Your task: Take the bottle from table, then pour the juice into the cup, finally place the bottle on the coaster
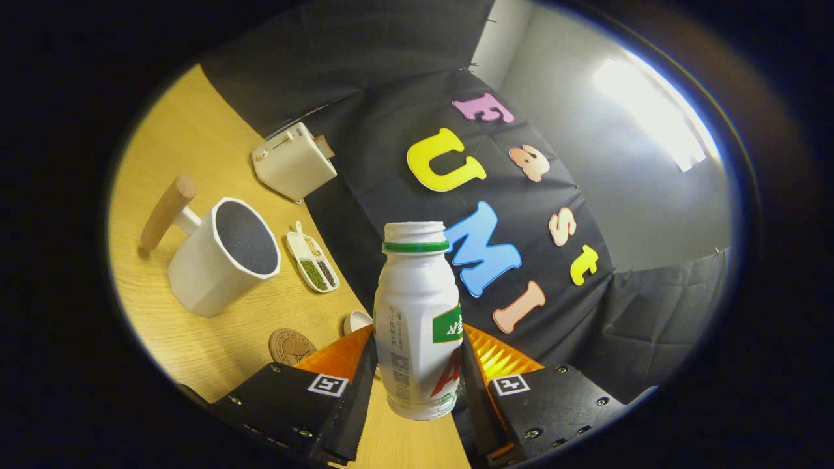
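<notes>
On the wooden table (195, 130), furthest left, stands a white cup (221, 257) with a wooden handle and a dark inside. Beyond it, toward the booth wall, sits a white toaster (293, 161). Just right of the cup lies a small white dish (313, 260) with 3 sections of seeds. Nearer the fingers, a round brown coaster (291, 346) lies flat, with a small white bowl (358, 320) beside it. The gripper (417, 384) has both fingers pressed on the white bottle (417, 312), uncapped, lifted off the table.
</notes>
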Demonstrator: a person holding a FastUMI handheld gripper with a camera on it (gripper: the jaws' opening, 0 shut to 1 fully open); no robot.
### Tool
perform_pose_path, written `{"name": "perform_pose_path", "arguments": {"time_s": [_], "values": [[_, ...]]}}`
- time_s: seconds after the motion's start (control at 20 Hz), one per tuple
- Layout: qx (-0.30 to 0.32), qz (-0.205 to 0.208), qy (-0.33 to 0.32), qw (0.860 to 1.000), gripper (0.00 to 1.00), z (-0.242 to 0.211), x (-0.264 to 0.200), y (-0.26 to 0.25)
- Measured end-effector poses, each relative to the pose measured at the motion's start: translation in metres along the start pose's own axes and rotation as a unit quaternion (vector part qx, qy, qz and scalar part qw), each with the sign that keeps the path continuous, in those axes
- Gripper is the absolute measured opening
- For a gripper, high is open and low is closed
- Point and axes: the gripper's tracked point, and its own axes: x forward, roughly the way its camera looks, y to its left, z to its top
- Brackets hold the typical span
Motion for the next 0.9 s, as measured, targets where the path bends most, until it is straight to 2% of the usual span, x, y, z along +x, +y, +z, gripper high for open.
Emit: {"name": "perform_pose_path", "arguments": {"time_s": [0.35,0.7,0.9], "values": [[-0.092,0.009,-0.015,0.996,0.66,0.022,0.0,0.026],[-0.183,-0.003,-0.026,0.983,0.65,0.028,-0.003,0.038],[-0.214,-0.006,-0.032,0.976,0.66,0.03,-0.003,0.043]]}}
